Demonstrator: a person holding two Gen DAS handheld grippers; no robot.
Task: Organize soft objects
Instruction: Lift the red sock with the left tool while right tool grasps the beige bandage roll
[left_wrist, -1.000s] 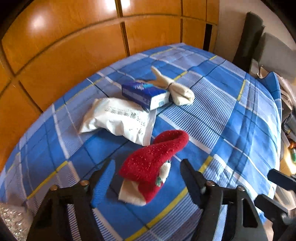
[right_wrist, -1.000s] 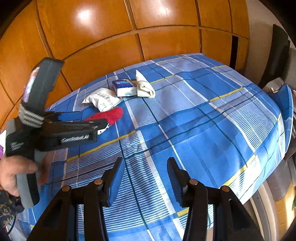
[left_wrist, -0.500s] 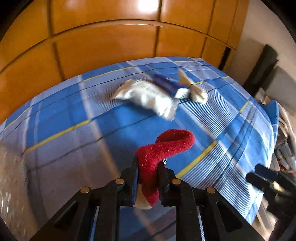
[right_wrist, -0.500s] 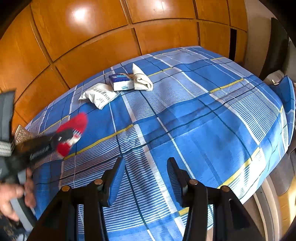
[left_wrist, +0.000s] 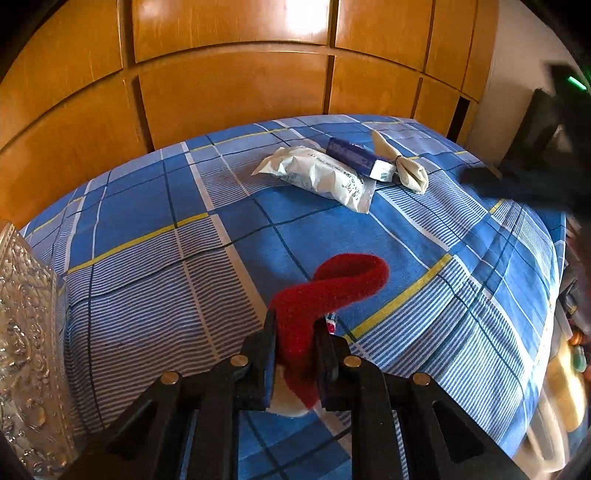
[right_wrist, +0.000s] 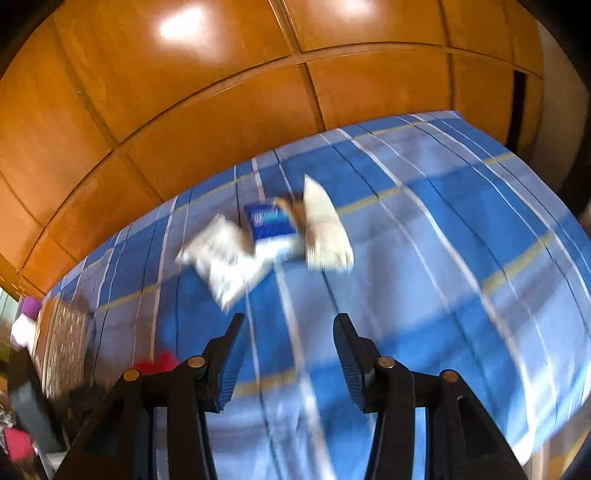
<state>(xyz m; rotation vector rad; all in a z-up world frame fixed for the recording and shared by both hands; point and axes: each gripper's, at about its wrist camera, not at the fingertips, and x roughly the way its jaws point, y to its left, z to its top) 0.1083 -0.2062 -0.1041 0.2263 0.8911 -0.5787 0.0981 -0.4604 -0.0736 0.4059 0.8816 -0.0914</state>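
While left hand-held gripper (left_wrist: 295, 363) clamps red sock (left_wrist: 332, 286) | right hand-held gripper (right_wrist: 288, 354) wide

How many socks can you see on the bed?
2. The red sock is pinched in the left gripper near the front. The beige sock lies at the far side, beside the blue tissue pack. More may be out of view.

I am counting one red sock (left_wrist: 325, 291) pinched in my left gripper (left_wrist: 293, 354), and three things lying together on the bed (left_wrist: 147, 206): one white packet (left_wrist: 317, 175), one blue box (left_wrist: 356, 157) and one beige sock (left_wrist: 404, 166). One silver box (left_wrist: 26, 332) is sitting at the edge.
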